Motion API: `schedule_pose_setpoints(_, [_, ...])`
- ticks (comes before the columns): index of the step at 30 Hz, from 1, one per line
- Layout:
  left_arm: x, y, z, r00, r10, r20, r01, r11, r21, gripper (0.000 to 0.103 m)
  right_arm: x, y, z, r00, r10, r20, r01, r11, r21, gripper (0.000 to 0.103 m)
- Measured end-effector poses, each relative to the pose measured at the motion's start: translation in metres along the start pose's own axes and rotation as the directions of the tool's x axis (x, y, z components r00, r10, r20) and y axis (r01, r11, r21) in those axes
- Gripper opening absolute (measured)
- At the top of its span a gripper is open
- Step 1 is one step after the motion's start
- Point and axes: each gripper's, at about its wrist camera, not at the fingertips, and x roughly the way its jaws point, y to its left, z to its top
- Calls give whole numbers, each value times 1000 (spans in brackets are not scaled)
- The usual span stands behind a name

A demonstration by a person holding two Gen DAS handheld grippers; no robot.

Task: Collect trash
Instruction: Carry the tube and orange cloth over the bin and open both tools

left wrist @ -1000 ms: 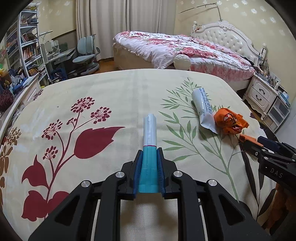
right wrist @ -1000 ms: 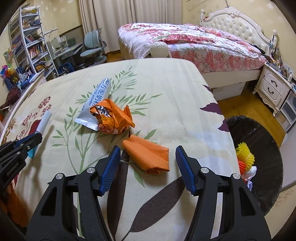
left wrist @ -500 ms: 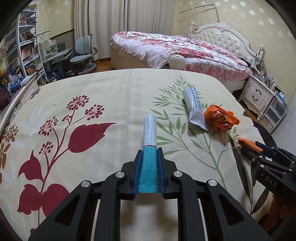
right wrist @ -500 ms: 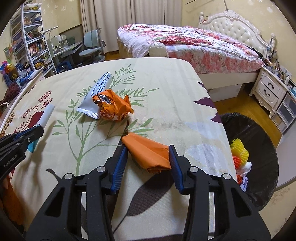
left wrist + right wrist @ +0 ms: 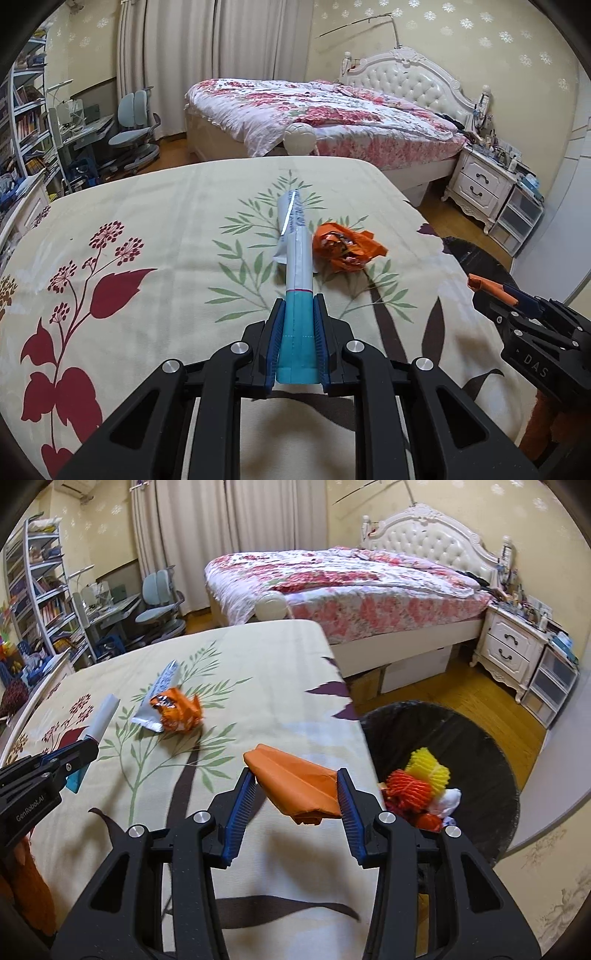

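My left gripper (image 5: 298, 308) is shut on a teal and white wrapper tube (image 5: 298, 280) and holds it above the floral bedspread (image 5: 155, 229). My right gripper (image 5: 295, 779) is shut on a folded orange paper (image 5: 295, 786), lifted off the bed near its right edge. A crumpled orange wrapper (image 5: 179, 710) and a silver packet (image 5: 157, 694) lie together on the bedspread; both also show in the left wrist view, the wrapper (image 5: 345, 247) beside the packet (image 5: 290, 216). A black-lined trash bin (image 5: 443, 738) stands on the floor right of the bed, with yellow and red trash (image 5: 417, 782) inside.
A second bed with a pink floral quilt (image 5: 351, 576) stands behind. A white nightstand (image 5: 513, 650) and drawers are at the right. A desk, chairs (image 5: 159, 602) and bookshelves (image 5: 37, 590) fill the left side. The floor is wood.
My right gripper closed on the folded orange paper and lifted it toward the bin side. My left gripper moved right with the tube, now over the packet and crumpled wrapper.
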Motion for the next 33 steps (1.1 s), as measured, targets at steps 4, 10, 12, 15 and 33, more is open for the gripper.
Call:
schedule_pose_setpoints(4, [0,-25,6,999,-32,14,32,999,33,18,-6,-19,2,999,-30,17,29,999,28,44])
schedule_pose_setpoints(10, [4,-71,16,996,-81,39,76,992,101,18,-11,-51,2,995,-91,39,89,994,68,44])
schedule_pose_setpoints(12, [6,-85,18,994,-95,45,89,989,120,18,-12,-63,3,993,-112,44,108,990,86,44])
schedule_pose_setpoints(15, [12,-106,22,992,-122,43,114,982,149,18,-12,-79,5,988,-144,50,138,985,106,44])
schedule_pose_setpoints(33, [62,-184,45,985,-168,45,154,962,224,18,12,-145,11,968,-248,42,237,955,176,44])
